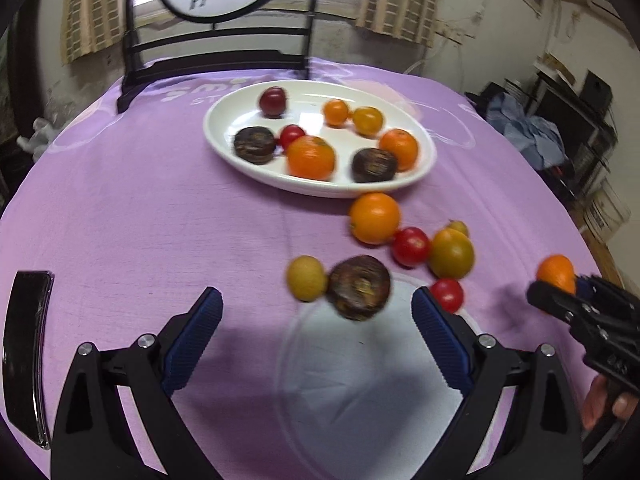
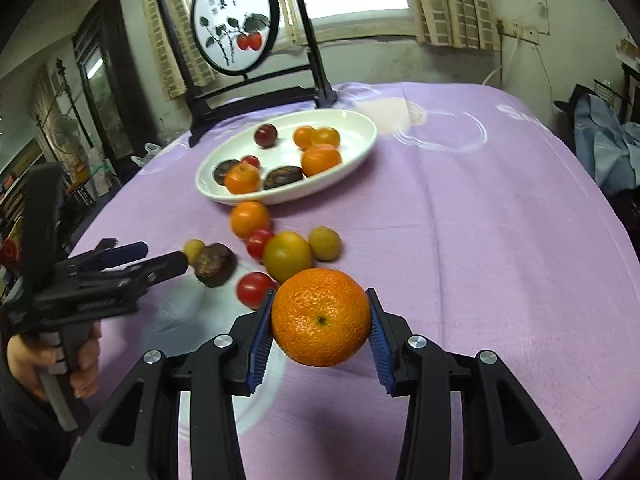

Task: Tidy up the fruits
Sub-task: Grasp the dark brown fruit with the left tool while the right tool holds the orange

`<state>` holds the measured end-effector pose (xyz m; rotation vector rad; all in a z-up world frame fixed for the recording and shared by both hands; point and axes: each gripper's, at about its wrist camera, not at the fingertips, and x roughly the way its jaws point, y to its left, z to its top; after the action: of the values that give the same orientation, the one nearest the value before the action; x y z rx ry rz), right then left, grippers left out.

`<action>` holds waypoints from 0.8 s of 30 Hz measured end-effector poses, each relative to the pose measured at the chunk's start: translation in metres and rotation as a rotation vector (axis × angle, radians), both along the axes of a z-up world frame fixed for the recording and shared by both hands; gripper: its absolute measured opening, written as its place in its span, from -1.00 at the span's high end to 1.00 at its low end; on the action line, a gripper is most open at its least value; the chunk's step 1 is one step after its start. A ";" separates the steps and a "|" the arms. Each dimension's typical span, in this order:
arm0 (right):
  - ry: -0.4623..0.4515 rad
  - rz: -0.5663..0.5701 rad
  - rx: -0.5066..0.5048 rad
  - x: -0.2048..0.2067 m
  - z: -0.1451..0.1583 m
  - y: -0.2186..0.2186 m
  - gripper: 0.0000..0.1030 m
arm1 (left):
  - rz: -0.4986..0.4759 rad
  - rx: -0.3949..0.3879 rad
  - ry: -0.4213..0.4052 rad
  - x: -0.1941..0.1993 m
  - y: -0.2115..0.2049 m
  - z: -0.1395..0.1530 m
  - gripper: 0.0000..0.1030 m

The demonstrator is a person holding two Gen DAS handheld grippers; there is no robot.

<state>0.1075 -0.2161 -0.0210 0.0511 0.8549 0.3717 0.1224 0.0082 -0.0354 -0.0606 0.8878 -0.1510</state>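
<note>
1. Nearest, in the right wrist view: right gripper [image 2: 321,318] clamped on a large orange mandarin [image 2: 321,317], blue ribbed pads [image 2: 260,328] pressed to both its sides, fruit raised above the purple tablecloth [image 2: 460,240].
2. Close by, in the left wrist view: left gripper [image 1: 317,308] with fingers spread wide apart, holding nothing, pointed at a dark brown wrinkled fruit [image 1: 359,287] just ahead.
3. Touching that brown fruit on its left: a small yellow fruit [image 1: 306,278].
4. Slightly farther, loose on the cloth: a small red tomato [image 1: 447,295], a bigger red tomato [image 1: 411,246], a yellow-green fruit [image 1: 452,253] and an orange [image 1: 375,218], clustered and mostly touching.
5. Beyond the cluster: a white oval plate [image 1: 224,120], its near rim just beside the loose orange.
6. Inside the plate: two oranges, two dark brown fruits, small orange and yellow tomatoes, a red tomato, a dark red fruit.
7. Farthest, at the table's back edge: a black stand with a round painted panel [image 2: 234,24], a window behind.
</note>
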 end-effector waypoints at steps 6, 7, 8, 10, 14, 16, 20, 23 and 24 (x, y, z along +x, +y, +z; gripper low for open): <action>-0.002 0.022 -0.009 -0.002 -0.002 0.005 0.15 | -0.044 0.000 0.019 -0.006 -0.012 -0.005 -0.69; -0.001 0.022 -0.010 -0.002 -0.002 0.006 0.15 | -0.047 -0.005 0.035 -0.005 -0.013 -0.007 -0.51; 0.000 0.023 -0.010 -0.003 -0.002 0.006 0.15 | -0.052 -0.010 0.052 -0.004 -0.013 -0.010 -0.37; -0.001 0.023 -0.008 -0.006 -0.001 0.005 0.15 | -0.060 -0.026 0.088 -0.003 -0.014 -0.017 -0.34; -0.009 0.030 0.004 -0.008 0.002 0.005 0.14 | -0.070 -0.002 0.108 -0.002 -0.025 -0.025 -0.20; -0.009 0.036 0.009 -0.009 0.003 0.006 0.14 | -0.078 0.017 0.102 -0.001 -0.032 -0.026 -0.18; -0.008 0.054 0.023 -0.012 0.005 0.007 0.14 | -0.081 0.097 0.079 0.006 -0.048 -0.028 -0.04; -0.005 0.057 0.032 -0.014 0.005 0.007 0.14 | -0.073 0.118 0.071 0.014 -0.050 -0.029 -0.04; -0.005 0.056 0.033 -0.014 0.006 0.007 0.14 | -0.067 0.110 0.072 0.017 -0.048 -0.028 -0.04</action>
<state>0.0937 -0.2094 -0.0152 0.0569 0.8467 0.4389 0.1394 -0.0402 -0.0638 0.0670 0.9694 -0.1630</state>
